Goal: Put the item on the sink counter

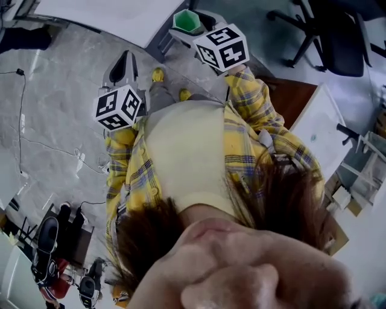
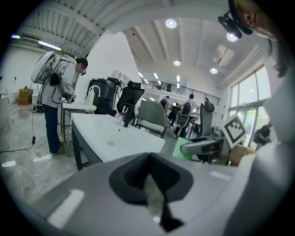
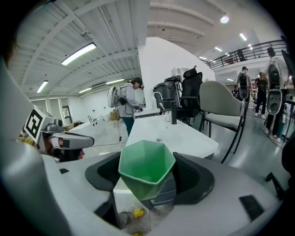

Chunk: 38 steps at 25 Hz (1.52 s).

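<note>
A green faceted cup (image 3: 146, 167) sits between the jaws of my right gripper (image 3: 148, 184), which is shut on it. From the head view the same cup (image 1: 186, 20) shows at the tip of the right gripper (image 1: 192, 29), held out over the floor near a corner of a white counter (image 1: 108, 15). That counter (image 3: 173, 133) stretches ahead of the cup, with a faucet (image 3: 159, 98) at its far end. My left gripper (image 1: 125, 60) hangs to the left, lower over the grey floor. Its jaws (image 2: 151, 182) are together with nothing in them.
A person with a backpack (image 3: 128, 104) stands at the counter's far end. A grey chair (image 3: 222, 109) stands to its right, and a black office chair (image 1: 338, 36) is farther right. Cables (image 1: 36, 145) run over the floor at the left. A white panel (image 1: 325, 124) lies at the right.
</note>
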Tool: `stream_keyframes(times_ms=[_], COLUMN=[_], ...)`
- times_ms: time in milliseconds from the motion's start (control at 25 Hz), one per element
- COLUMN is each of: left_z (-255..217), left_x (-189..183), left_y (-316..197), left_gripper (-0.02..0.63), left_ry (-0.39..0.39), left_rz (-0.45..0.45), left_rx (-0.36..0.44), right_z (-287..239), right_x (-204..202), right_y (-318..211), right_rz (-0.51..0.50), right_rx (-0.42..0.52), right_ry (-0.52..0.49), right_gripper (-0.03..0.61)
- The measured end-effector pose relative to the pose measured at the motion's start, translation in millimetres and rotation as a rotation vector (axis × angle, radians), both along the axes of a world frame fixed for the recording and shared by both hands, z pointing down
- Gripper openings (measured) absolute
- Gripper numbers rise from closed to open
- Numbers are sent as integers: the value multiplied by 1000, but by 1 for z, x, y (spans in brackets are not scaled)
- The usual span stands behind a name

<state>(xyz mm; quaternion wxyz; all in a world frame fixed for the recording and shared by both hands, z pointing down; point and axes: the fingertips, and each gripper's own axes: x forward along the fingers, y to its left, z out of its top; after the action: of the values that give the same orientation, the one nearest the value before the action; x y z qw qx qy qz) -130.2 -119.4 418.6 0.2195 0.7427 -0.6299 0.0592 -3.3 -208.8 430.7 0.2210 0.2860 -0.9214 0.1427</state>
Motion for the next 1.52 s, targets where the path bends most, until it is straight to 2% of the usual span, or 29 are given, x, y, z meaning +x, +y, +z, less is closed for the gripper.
stream_keyframes(times_ms=[760, 1160, 1520], left_z=[13, 25, 28], left_x=[-79, -114, -111], left_y=[-126, -153, -158], left_gripper=[6, 6, 6], left_ry=[33, 52, 73], left_rz=[146, 151, 146], left_rx=[-33, -57, -68], right_z=[16, 32, 38], right_x=[-44, -51, -48], right_y=[-151, -212, -248], right_rz=[236, 324, 333], right_rx=[13, 30, 45], right_ry=[51, 108, 143], right_gripper=[337, 337, 337])
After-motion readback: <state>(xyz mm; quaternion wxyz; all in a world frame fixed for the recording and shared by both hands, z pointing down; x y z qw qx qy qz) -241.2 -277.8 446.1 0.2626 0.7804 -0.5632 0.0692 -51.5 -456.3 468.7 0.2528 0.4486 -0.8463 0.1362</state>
